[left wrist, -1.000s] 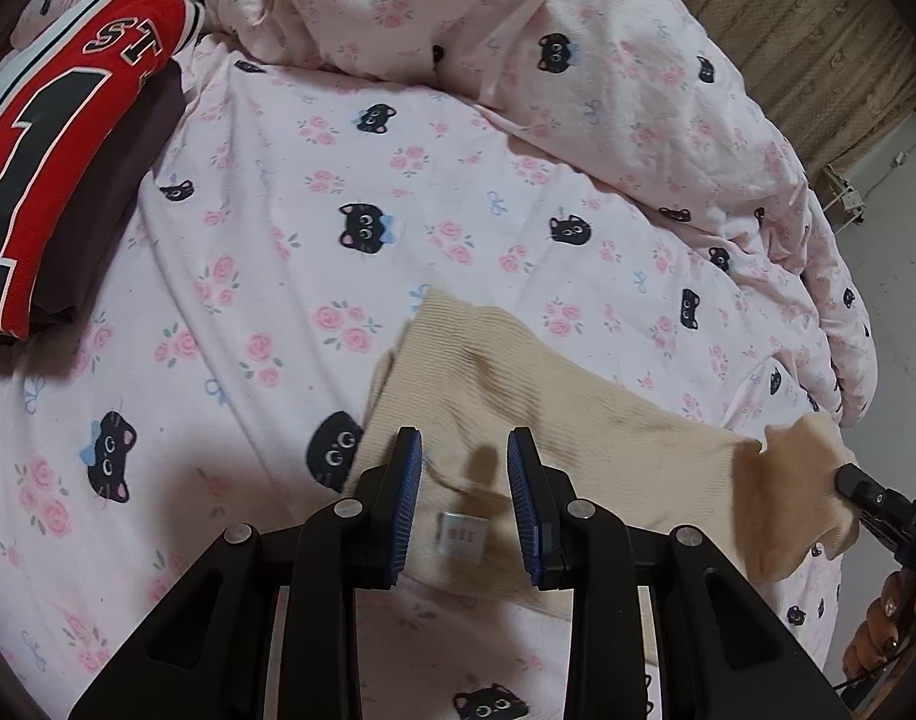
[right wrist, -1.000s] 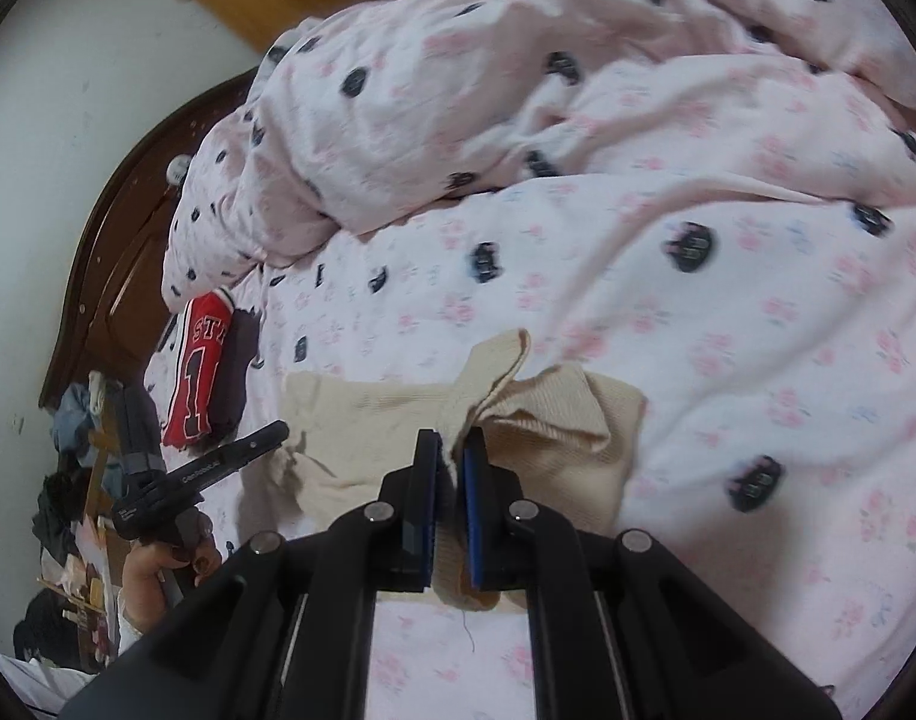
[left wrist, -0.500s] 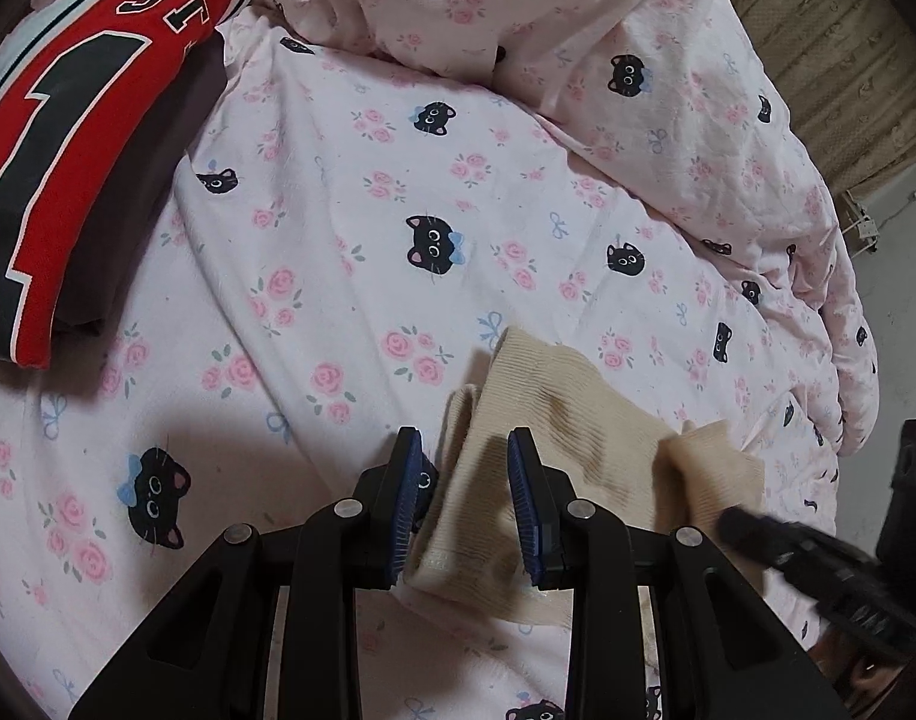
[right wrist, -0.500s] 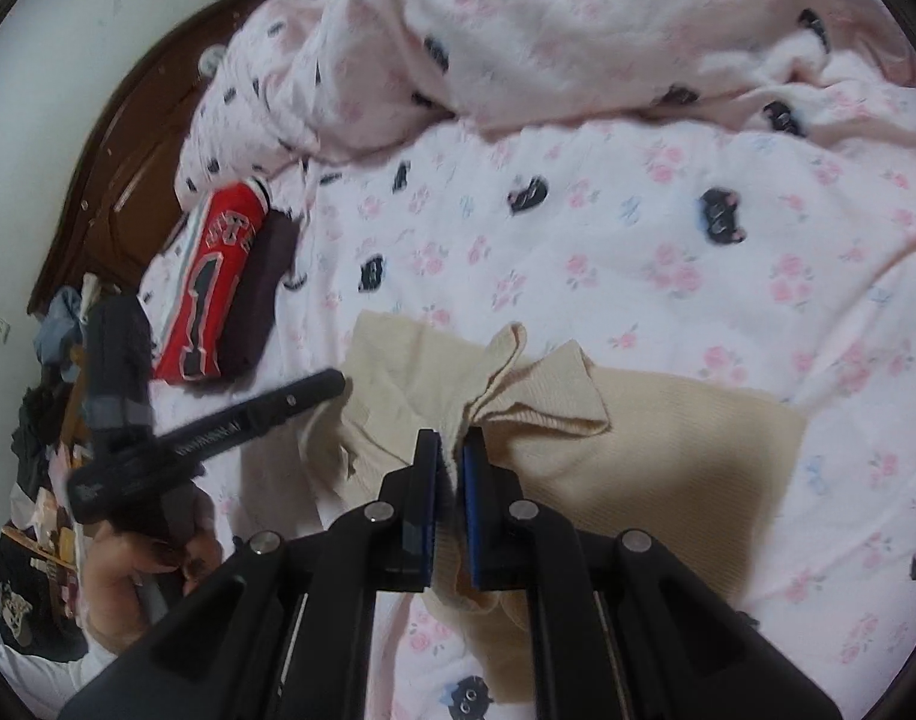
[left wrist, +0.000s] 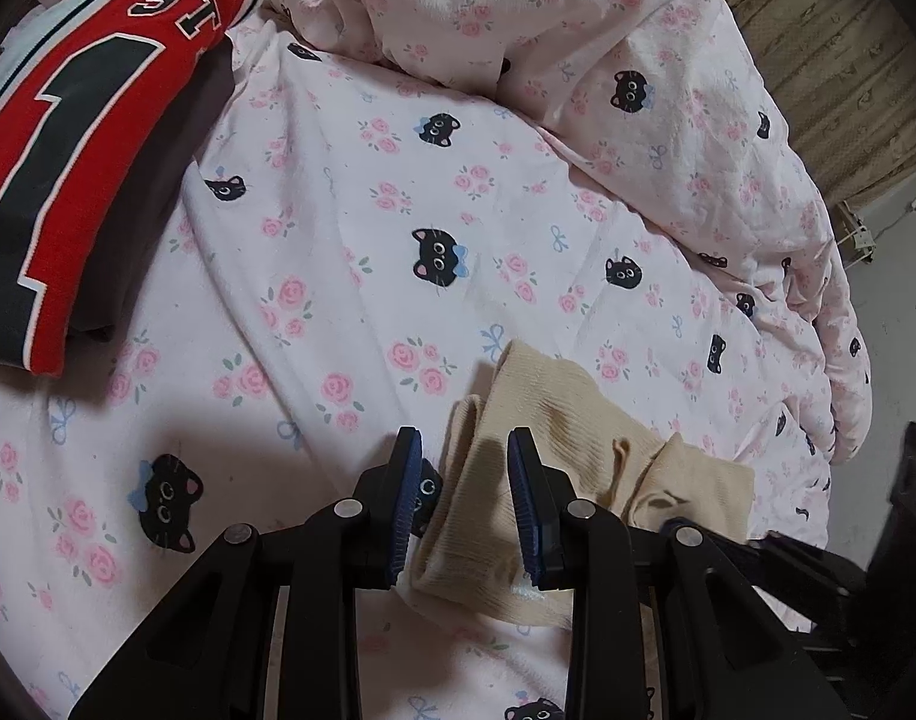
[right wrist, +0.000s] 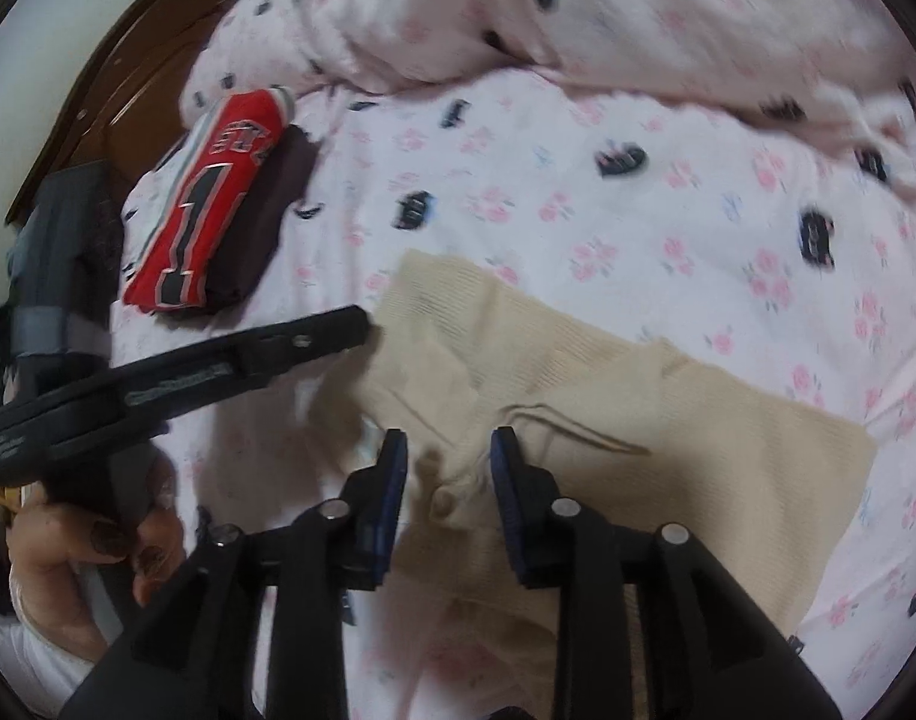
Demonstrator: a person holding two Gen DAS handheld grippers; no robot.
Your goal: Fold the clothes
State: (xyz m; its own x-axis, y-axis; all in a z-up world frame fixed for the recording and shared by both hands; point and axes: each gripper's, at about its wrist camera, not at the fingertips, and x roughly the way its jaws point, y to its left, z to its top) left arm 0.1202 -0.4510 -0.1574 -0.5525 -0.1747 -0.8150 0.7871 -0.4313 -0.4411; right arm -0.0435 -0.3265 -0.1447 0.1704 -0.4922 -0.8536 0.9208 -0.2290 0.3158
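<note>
Releasing now: the right tool (right wrist: 449,480) opens its jaws over the beige garment (right wrist: 607,408), folded on the bed (left wrist: 350,228) (at 6 o'clock). The left tool (left wrist: 463,492) straddles its edge; grip unclear. Next: regrasp for another fold, I'd judge.

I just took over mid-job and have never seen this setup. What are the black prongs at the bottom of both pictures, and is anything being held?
No robot here: a person holds a handheld two-finger gripper in each hand, with a camera looking along the fingers. One view shows the left gripper, its jaws apart over the beige knit garment, not pinching it. The other shows the right gripper, jaws opening, garment lying loose between them. Everything lies on a pink cat-print bedsheet. A folded red jersey sits aside.
</note>
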